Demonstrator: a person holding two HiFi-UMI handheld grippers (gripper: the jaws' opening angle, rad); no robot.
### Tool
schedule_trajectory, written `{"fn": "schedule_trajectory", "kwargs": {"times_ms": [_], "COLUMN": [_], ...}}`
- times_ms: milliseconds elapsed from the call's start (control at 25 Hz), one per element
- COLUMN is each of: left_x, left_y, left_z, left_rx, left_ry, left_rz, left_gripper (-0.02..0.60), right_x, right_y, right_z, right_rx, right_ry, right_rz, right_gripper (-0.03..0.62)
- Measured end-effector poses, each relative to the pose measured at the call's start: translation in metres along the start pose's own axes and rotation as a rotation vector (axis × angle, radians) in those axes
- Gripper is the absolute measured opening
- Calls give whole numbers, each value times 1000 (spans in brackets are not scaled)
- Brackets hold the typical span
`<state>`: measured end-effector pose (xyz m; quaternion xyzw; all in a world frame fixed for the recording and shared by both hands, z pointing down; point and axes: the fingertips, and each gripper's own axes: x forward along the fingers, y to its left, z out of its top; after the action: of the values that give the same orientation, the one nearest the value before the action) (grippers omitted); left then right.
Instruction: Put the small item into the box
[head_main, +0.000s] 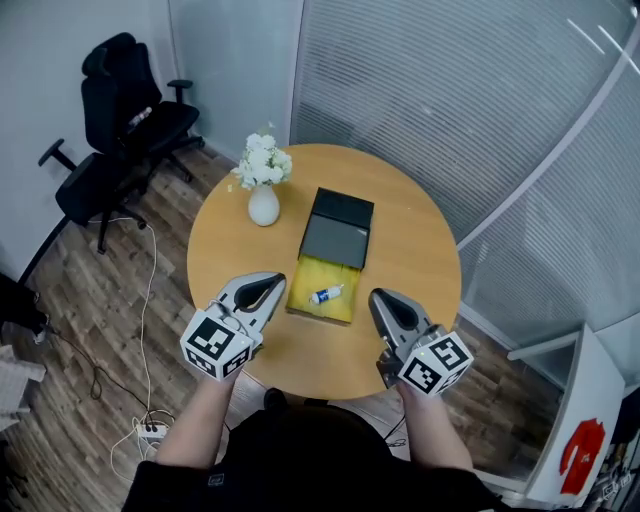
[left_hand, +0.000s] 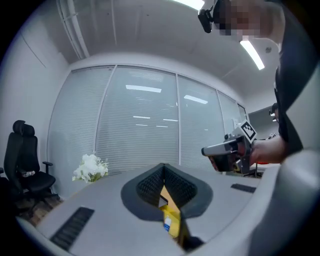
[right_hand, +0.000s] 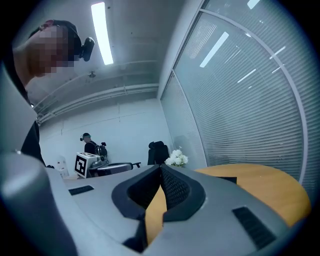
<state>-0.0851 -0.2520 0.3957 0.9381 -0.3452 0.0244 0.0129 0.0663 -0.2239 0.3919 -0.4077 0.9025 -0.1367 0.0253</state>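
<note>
I have both tools hovering over the near edge of a round table (head_main: 420, 250) with a smooth, honey-coloured wooden top. My left gripper (head_main: 272, 290) is pinched closed: in its own view the ribbed black pads meet at the tips with nothing between them, and only a sliver of yellow shows through the slot behind them. My right gripper (head_main: 383, 303) looks the same, its grey shells drawn together and its textured pads touching at the tips, empty, with bare wood showing in the gap lower down. Between the two tools sits the box (head_main: 338, 228), a flat rectangular thing with a matte black top. Its near part is open and shows a bright yellow lining (head_main: 308, 278). The small item, a little white bottle (head_main: 326, 294) with a blue end, lies on its side on that yellow lining, slanted across it, so it is inside the box and clear of both tools. Just left of the box's far end stands a squat white vase (head_main: 264, 205), rounded like a bulb, holding a bunch of white flowers (head_main: 263, 162). Off the table to the left are two black office chairs (head_main: 125, 110) on a plank-patterned floor (head_main: 90, 300), and behind the table runs a glass wall (head_main: 450, 100) lined with fine horizontal blinds.
</note>
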Motion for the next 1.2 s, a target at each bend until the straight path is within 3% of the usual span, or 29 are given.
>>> {"fn": "schedule_trajectory", "kwargs": {"times_ms": [240, 600, 800, 920, 1200], "left_x": [-19, -26, -27, -29, -15], "left_y": [14, 21, 7, 4, 17], "left_z": [26, 36, 55, 58, 53], "left_rx": [2, 28, 34, 42, -37], "left_ry": [-45, 70, 49, 48, 24], "left_rz": [45, 109, 170, 201, 180], "left_gripper": [12, 14, 14, 14, 14], "right_x": [3, -11, -29, -36, -31], "right_y": [17, 27, 28, 29, 6], "right_z": [21, 80, 98, 100, 100], "right_rx": [-34, -106, -132, -205, -220], "right_ry": [-51, -201, -232, -224, -225], "right_rz": [-33, 17, 51, 65, 68], "right_gripper": [35, 35, 35, 35, 35]}}
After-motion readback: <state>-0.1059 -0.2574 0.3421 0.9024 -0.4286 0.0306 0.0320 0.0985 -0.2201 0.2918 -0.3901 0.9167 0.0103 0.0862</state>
